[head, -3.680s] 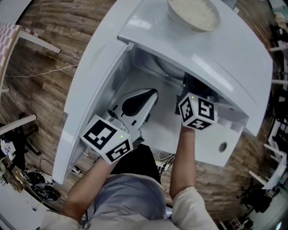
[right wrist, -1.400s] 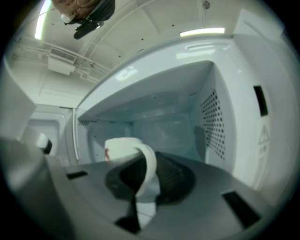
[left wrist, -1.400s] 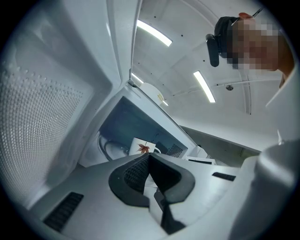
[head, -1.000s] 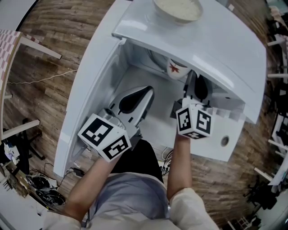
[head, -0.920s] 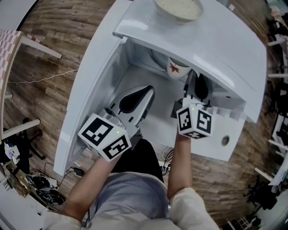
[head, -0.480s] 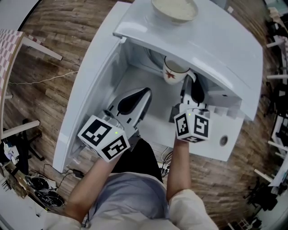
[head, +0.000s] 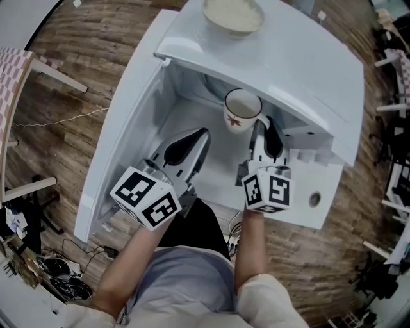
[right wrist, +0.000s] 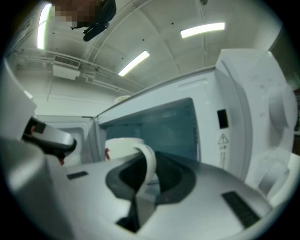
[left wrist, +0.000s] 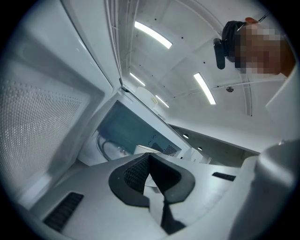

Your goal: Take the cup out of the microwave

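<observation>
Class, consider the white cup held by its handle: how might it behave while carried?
The cup looks like glazed ceramic: probably stiff, and breakable if knocked on the microwave. Pinched by the right gripper only at its thin handle, it may pivot or slip.

A wood-plank floor (head: pixel 77 83) fills the edges of the frame. On it, a thin pale cord (head: pixel 57 117) trails across the left side, and a tangle of dark cables (head: pixel 61 285) lies at the lower left. The white microwave (head: pixel 307 70) at centre carries a bowl (head: pixel 232 14) on its top, at the upper edge.
</observation>
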The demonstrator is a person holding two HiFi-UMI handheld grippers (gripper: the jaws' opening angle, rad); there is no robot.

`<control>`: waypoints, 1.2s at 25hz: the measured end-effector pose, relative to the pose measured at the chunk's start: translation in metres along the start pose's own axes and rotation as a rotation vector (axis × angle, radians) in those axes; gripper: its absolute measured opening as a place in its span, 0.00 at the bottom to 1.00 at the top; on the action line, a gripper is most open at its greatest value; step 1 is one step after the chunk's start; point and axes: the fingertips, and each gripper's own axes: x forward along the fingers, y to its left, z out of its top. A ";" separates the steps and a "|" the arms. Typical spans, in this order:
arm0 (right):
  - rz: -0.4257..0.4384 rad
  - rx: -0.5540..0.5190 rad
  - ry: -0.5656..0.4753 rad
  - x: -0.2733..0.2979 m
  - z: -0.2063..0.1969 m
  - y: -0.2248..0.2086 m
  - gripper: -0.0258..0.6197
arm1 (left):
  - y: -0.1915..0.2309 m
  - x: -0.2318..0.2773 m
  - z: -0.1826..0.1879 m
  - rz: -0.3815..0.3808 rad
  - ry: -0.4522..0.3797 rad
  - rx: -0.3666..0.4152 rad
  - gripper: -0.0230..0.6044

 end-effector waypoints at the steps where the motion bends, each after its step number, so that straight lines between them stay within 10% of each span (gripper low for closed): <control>1: 0.001 0.001 0.003 -0.002 -0.001 0.000 0.13 | -0.001 0.001 -0.001 -0.002 0.000 -0.003 0.05; 30: 0.087 0.044 0.024 -0.074 0.021 0.025 0.13 | -0.036 -0.020 0.003 -0.040 0.014 0.031 0.05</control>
